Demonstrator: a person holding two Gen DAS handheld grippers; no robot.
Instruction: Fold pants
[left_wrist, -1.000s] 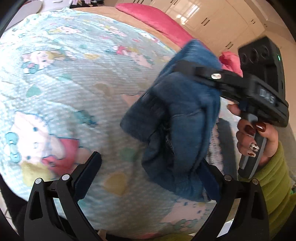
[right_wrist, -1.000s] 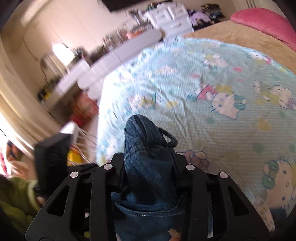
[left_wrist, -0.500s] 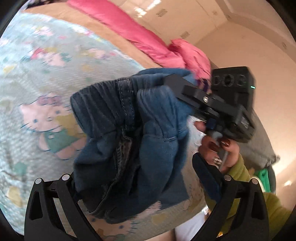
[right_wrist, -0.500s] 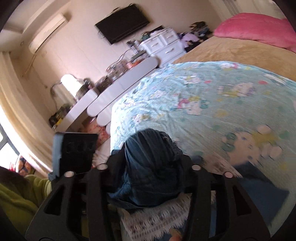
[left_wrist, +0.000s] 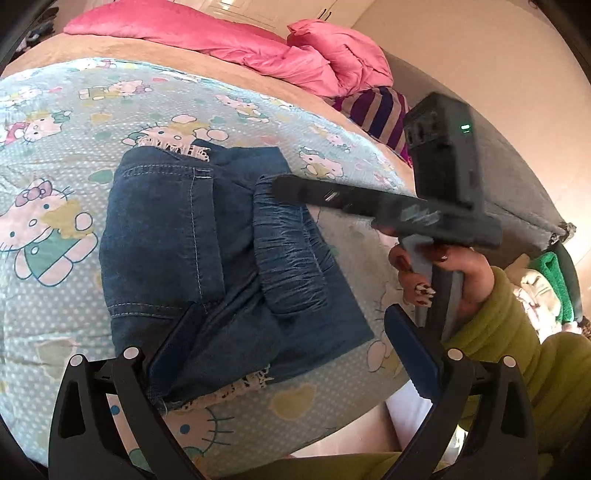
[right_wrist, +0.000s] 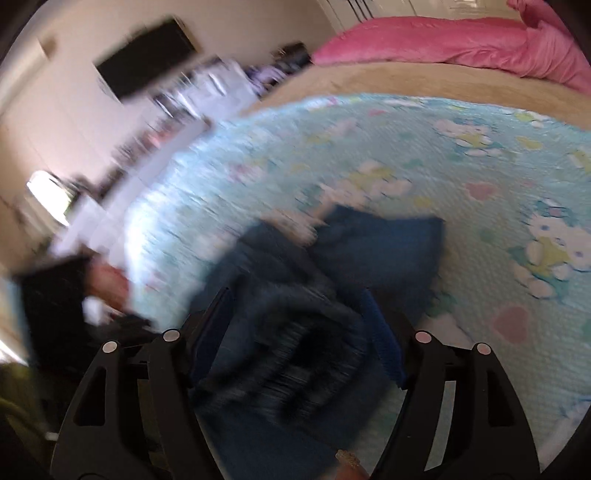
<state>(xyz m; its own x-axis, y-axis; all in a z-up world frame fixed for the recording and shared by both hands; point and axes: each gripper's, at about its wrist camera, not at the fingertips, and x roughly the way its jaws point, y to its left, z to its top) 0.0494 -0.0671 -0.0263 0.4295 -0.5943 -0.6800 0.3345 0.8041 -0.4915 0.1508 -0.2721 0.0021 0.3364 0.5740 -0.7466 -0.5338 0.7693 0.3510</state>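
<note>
Denim, dark blue: folded pants (left_wrist: 221, 258) laid flat as compact bundle on pale blue cartoon-print bedspread (left_wrist: 55, 147), near bed edge. Left gripper (left_wrist: 291, 354) spread wide, near hem straddled, nothing pinched. Right gripper (right_wrist: 295, 332) parted over gathered waistband, view blurred; release judged, fold nearly done.

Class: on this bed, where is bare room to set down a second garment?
Free: the blanket left of the folded jeans, and its far strip before the pink duvet. Crowded: around the jeans, where the left gripper and right gripper work.
</note>
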